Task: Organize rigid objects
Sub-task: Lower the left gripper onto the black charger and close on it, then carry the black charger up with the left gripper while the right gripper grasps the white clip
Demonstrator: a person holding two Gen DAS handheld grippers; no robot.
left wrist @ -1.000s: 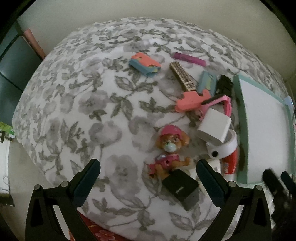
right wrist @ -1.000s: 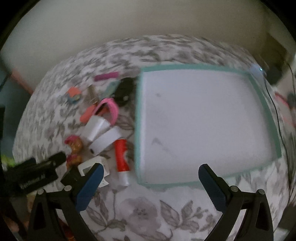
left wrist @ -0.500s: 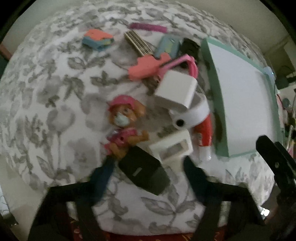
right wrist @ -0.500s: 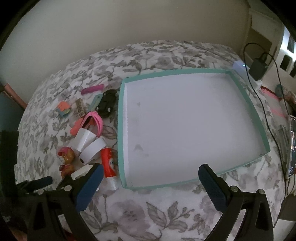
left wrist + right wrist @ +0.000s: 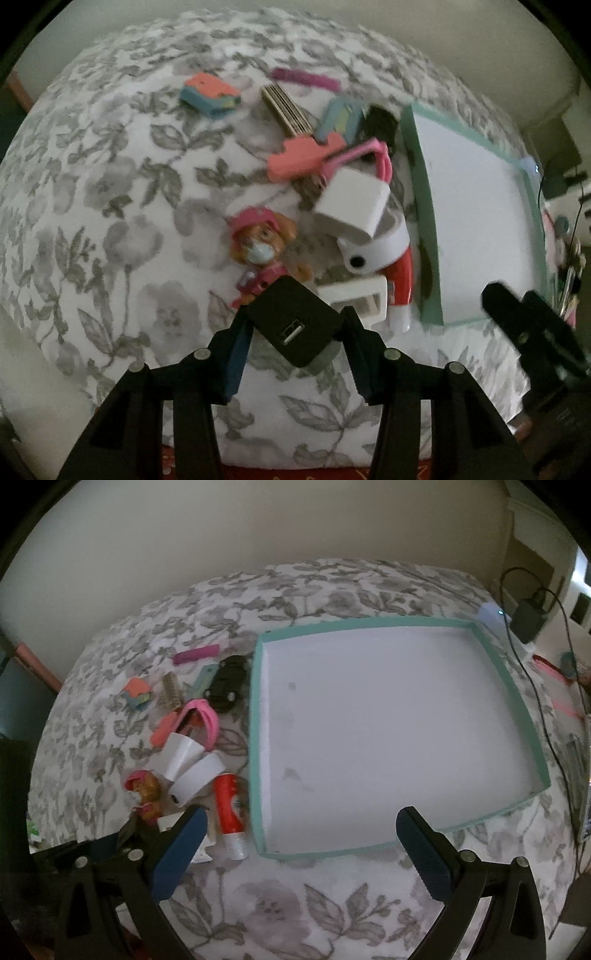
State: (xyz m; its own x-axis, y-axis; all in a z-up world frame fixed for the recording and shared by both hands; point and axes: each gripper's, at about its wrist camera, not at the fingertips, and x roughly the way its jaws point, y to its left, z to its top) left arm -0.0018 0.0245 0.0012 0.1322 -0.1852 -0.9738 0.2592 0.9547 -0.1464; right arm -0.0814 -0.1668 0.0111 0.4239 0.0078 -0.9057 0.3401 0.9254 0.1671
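A black USB charger block [image 5: 291, 325] sits between the fingers of my left gripper [image 5: 295, 314]. The jaws are closing and both pads touch its sides. The block hangs in front of the legs of a pink-hatted dog figure [image 5: 258, 243] on the floral cover. A white-bottomed tray with a teal rim [image 5: 369, 622] lies to the right and holds nothing. My right gripper [image 5: 301, 814] stands open over the tray's near edge with nothing between its fingers.
Beside the tray's left wall lie a white charger cube [image 5: 351, 206], a white tape roll [image 5: 376, 251], a red tube [image 5: 400, 280], a small white box [image 5: 362, 299], a pink band [image 5: 380, 155], a black toy car [image 5: 227, 683] and a comb [image 5: 284, 107]. A cable [image 5: 535, 686] runs along the tray's right side.
My left gripper's jaws went from wide apart to tight around the black charger block, which now sits higher against the dog figure. The right gripper's jaws stayed open.
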